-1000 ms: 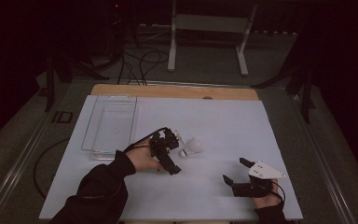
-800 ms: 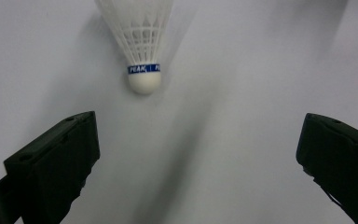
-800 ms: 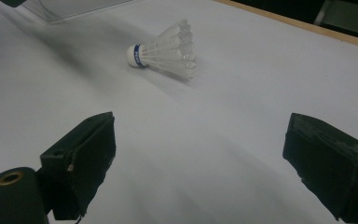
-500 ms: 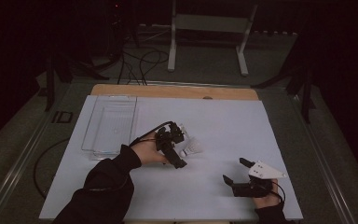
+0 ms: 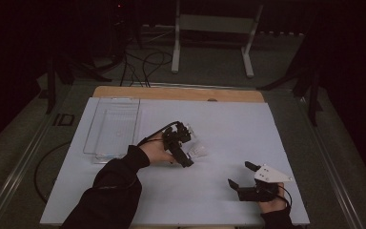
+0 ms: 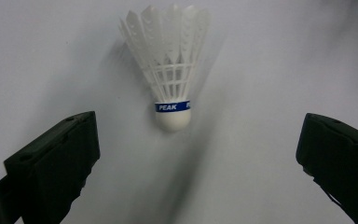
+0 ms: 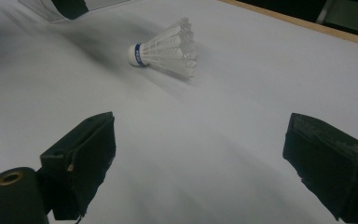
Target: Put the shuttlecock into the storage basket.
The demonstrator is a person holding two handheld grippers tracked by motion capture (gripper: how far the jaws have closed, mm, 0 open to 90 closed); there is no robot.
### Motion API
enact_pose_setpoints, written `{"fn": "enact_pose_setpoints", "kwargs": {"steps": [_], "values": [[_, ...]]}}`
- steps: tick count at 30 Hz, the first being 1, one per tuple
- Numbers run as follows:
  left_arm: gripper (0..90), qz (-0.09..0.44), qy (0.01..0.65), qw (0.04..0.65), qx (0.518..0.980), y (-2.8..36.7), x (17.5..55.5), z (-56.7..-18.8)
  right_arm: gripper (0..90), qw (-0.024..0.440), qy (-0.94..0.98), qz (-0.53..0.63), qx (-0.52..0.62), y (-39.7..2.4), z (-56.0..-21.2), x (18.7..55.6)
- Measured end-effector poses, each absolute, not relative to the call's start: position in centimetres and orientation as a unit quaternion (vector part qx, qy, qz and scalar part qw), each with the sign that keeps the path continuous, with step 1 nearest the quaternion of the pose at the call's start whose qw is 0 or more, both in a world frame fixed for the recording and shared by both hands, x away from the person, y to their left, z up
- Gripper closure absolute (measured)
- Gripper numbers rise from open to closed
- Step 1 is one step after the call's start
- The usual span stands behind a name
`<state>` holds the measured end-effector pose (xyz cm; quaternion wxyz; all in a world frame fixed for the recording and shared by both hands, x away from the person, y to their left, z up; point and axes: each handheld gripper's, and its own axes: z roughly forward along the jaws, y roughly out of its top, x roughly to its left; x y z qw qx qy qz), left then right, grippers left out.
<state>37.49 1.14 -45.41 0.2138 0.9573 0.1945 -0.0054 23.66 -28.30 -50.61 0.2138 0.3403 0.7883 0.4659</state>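
Nearest the person, at the lower right of the high view, the right gripper [image 5: 238,179] rests low over the white table cover [image 5: 248,129], held by the right hand [image 5: 271,202]; its two black jaws stand wide apart and hold nothing, and in the right gripper view bare cover lies between them. Farther in, near the middle of the table, the left hand [image 5: 155,151] holds the left gripper [image 5: 190,155], tilted downward toward the cover, with its cable looping back over the wrist. Its jaws are likewise spread wide and empty. The shuttlecock [image 6: 170,74] lies on its side on the cover just beyond the left gripper's jaw tips, roughly centred between them but not touched by either; its white cork base, banded in blue, points toward the gripper and its white skirt points away. In the high view the shuttlecock [image 5: 199,151] appears as a small pale shape just beside the gripper's tip, well apart from the right gripper. Farther back, toward the left, a clear plastic tray [image 5: 112,126] sits on the cover. Beyond it runs the wooden table edge [image 5: 178,94].
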Motion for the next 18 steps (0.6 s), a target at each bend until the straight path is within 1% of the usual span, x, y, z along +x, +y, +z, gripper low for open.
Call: {"fn": "enact_pose_setpoints", "kwargs": {"steps": [11, 13, 14, 15, 16, 18], "values": [[3.5, -0.008, 0.208, 0.199, 0.958, 0.8, 38.5, -47.2, 9.1, 0.214, 0.790, 0.465, 0.338, -28.4, -50.5, 23.7], [6.8, -0.010, 0.204, 0.197, 0.959, 0.8, 38.5, -47.4, 9.1, 0.215, 0.790, 0.466, 0.337, -28.4, -50.5, 23.7], [10.7, -0.010, 0.204, 0.197, 0.959, 0.8, 38.5, -47.4, 9.1, 0.215, 0.790, 0.466, 0.337, -28.4, -50.5, 23.7], [10.7, -0.017, 0.203, 0.201, 0.958, 0.8, 38.5, -47.5, 9.1, 0.214, 0.790, 0.465, 0.337, -28.4, -50.5, 23.7], [16.0, -0.017, 0.203, 0.201, 0.958, 0.8, 38.5, -47.5, 9.1, 0.214, 0.790, 0.465, 0.337, -28.4, -50.5, 23.7], [20.4, -0.017, 0.198, 0.193, 0.961, 0.7, 38.7, -47.7, 9.1, 0.214, 0.790, 0.465, 0.338, -28.4, -50.5, 23.7]]}}
